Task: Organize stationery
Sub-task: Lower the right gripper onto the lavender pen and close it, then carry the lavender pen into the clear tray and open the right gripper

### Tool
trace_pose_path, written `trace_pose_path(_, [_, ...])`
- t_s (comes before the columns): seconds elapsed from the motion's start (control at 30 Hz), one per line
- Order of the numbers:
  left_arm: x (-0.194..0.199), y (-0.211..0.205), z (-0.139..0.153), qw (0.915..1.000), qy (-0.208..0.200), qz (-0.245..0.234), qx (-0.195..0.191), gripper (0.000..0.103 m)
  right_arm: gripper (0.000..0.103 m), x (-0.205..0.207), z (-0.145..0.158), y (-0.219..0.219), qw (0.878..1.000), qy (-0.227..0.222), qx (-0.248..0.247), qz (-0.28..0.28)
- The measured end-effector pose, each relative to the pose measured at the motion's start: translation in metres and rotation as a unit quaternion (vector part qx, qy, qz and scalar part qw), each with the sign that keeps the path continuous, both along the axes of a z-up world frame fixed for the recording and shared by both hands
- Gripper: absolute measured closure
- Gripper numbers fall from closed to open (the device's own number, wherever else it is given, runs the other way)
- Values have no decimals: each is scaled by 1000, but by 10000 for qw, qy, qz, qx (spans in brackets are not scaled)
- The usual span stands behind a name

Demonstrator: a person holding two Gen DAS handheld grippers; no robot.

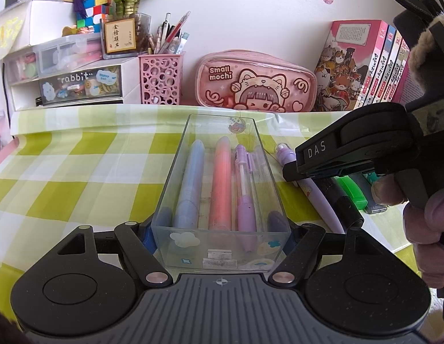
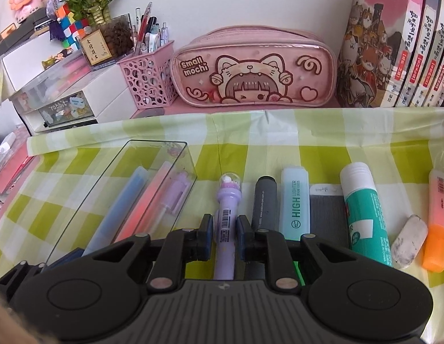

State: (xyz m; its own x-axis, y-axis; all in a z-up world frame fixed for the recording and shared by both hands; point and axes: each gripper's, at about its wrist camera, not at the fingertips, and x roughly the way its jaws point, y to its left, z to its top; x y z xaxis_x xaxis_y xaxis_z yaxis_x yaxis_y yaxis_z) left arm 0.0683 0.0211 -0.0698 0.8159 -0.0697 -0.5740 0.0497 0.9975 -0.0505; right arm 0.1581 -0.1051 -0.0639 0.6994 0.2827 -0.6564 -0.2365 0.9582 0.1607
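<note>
Lying lengthwise between the spread jaws of the right gripper [image 2: 225, 236], the purple pen [image 2: 227, 223] is pointed toward 12 o'clock, its domed cap farthest away; no pinch is seen yet. At 10 o'clock from it, the clear tray [image 1: 167, 189] is clamped at its near end by the left gripper [image 1: 220, 233]. The right gripper is judged nearer, so closing across the barrel is what the lift depends on.

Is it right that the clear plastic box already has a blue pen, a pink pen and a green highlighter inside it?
Not quite. The clear plastic box holds a blue pen, a pink pen and a purple pen, as the left wrist view shows. The pale green highlighter lies outside on the checked cloth.
</note>
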Motion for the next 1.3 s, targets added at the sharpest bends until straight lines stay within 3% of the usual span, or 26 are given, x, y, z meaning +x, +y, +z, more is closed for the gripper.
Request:
trace_pose_path(0.23, [0, 0, 0, 10000, -1, 2, -4, 28, 84, -5, -1, -2, 9996, -58, 176, -204])
trace_pose_path(0.67, [0, 0, 0, 10000, -1, 5, -3, 29, 85, -3, 2, -32, 9859, 404, 1570, -404])
trace_pose_path(0.8, [0, 0, 0, 10000, -1, 3, -2, 29, 85, -5, 4, -45, 9755, 512, 2067, -551])
trace_pose_path(1.1, [0, 0, 0, 10000, -2, 0, 3, 29, 85, -4, 20, -61, 9370, 720, 3370, -566])
trace_pose_path(1.3, [0, 0, 0, 10000, -2, 1, 6, 29, 85, 12, 19, -43, 9224, 1199, 3659, -310])
